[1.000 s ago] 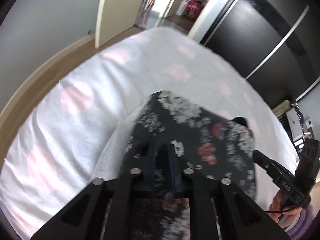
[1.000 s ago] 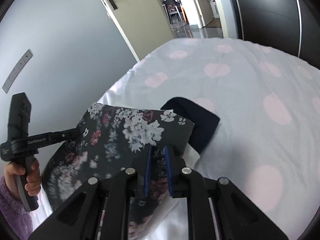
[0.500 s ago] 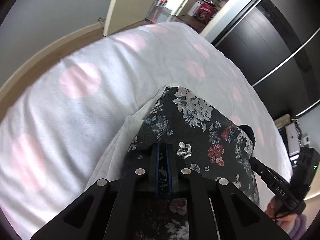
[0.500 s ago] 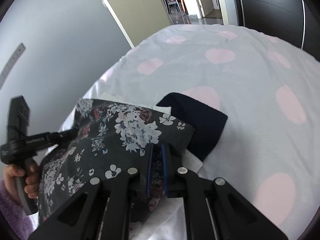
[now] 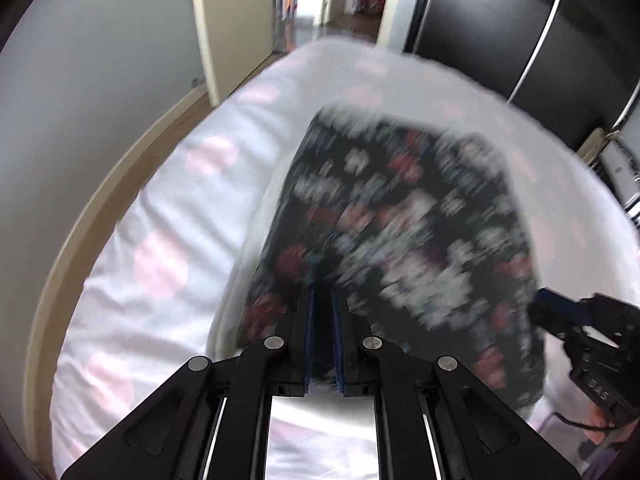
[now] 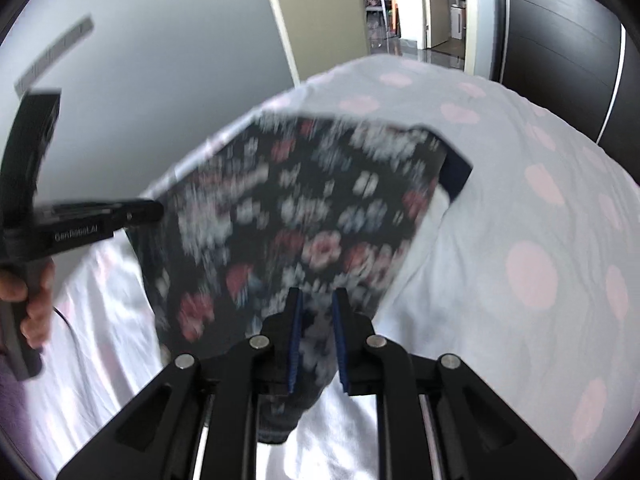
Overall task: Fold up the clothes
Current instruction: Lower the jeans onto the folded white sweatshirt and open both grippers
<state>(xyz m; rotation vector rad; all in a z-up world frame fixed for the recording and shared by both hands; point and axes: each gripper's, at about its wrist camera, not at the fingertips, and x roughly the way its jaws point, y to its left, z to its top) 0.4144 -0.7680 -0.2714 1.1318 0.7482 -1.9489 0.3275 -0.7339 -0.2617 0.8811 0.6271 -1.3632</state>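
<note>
Your left gripper (image 5: pixel 323 300), at the bottom centre of its own view, is clamped on the near edge of the floral garment (image 5: pixel 400 220), its blue pads pressed close on the dark cloth. The garment fills the middle of that frame, blurred, stretched over the white bedspread with pink dots (image 5: pixel 160 264). At the lower right your right gripper (image 5: pixel 560 320) reaches to the garment's other edge.

In the right wrist view, your right gripper (image 6: pixel 316 300) has its jaws opening, with the garment's edge between the pads; whether they press on it, I cannot tell. A dark navy piece (image 6: pixel 456 172) peeks out behind the garment's upper right corner. Your left hand (image 6: pixel 34 292) grips its handle at the left edge.
</note>
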